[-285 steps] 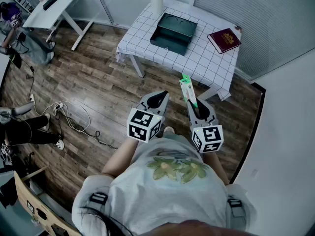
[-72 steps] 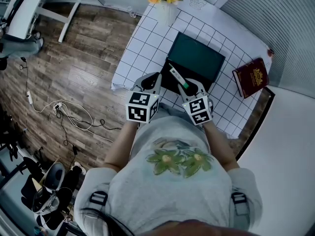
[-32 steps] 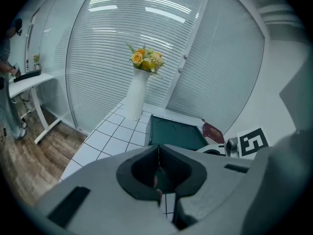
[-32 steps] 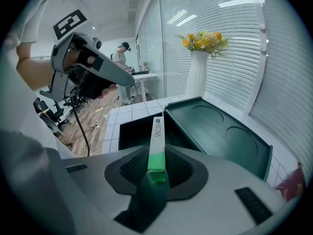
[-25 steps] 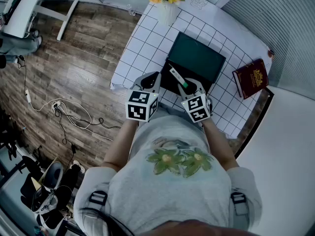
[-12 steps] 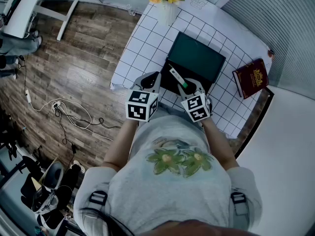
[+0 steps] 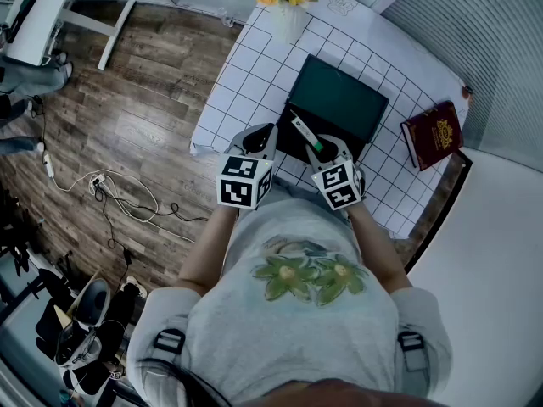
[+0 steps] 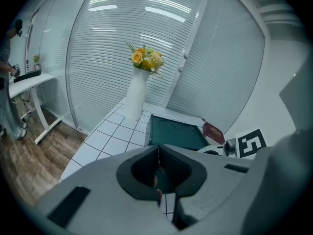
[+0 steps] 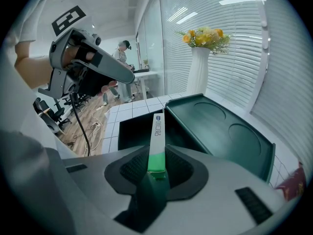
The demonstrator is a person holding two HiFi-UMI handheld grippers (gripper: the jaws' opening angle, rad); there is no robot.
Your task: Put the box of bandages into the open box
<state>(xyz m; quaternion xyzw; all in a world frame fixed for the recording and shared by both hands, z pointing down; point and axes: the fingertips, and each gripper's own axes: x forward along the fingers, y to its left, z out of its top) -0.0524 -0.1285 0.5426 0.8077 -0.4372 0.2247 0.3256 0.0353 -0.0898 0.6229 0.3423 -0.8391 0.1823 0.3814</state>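
Observation:
My right gripper (image 7: 320,147) (image 9: 157,164) is shut on the box of bandages (image 7: 306,133) (image 9: 157,140), a slim white carton with a green end. It sticks out edge-on over the near part of the open box (image 7: 335,113) (image 9: 142,129), a dark green tin with its lid (image 9: 222,131) folded back. My left gripper (image 7: 260,138) (image 8: 157,163) hovers just left of the open box (image 8: 175,134), jaws shut with nothing between them.
The tin rests on a table under a white checked cloth (image 7: 246,79). A white vase of yellow flowers (image 7: 287,11) (image 8: 137,93) stands at the far edge. A dark red book (image 7: 438,134) lies to the right. Wooden floor with cables (image 7: 127,202) is on the left.
Long ago I stood away from the table with the carton held up; since about three seconds ago both grippers and the carton hover almost still over the tin's near edge.

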